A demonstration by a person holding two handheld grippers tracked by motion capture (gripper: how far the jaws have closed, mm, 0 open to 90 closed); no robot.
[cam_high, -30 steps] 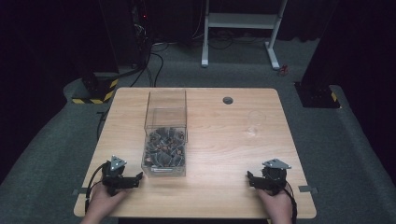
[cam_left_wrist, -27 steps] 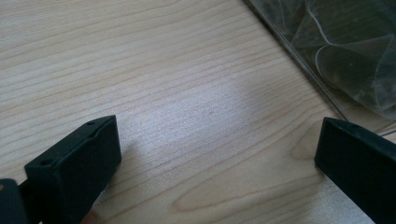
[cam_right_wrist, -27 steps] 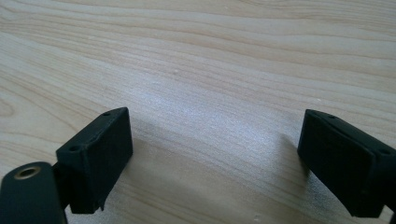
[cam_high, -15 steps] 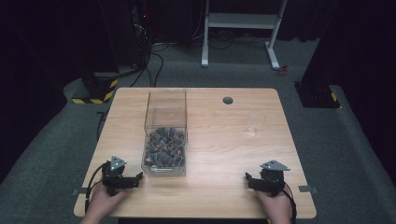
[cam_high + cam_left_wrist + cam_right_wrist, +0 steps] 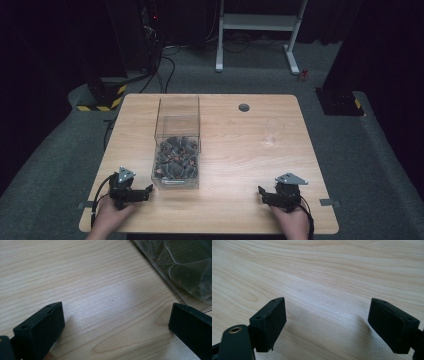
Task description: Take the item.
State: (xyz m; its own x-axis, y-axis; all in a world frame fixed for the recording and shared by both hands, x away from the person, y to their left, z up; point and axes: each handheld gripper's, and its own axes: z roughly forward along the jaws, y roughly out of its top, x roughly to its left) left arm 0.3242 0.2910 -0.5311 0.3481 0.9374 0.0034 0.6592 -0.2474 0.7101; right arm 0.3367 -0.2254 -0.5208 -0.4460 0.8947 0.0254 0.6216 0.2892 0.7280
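Hands rest at the near edge of the table (image 5: 225, 210), one at each near corner, so I judge that the work is only at its starting step and nothing is picked up yet. The left gripper (image 5: 145, 191) lies just beside the near left corner of the clear box (image 5: 177, 137), and its jaws stand wide apart with only bare wood between them; in the left gripper view the box wall (image 5: 175, 267) is seen at the upper right, close to one jaw. The right gripper (image 5: 262, 192) is near the right corner, well apart from the box, and its jaws have just been closing a little, yet they are released, with nothing between them. The box stands at the middle left of the table and holds a heap of small dark pieces (image 5: 176, 160). A clear glass (image 5: 272, 131) stands toward the far right edge. The next move probably calls for lifting one gripper and bringing it over the open top of the box, jaws pointing down.
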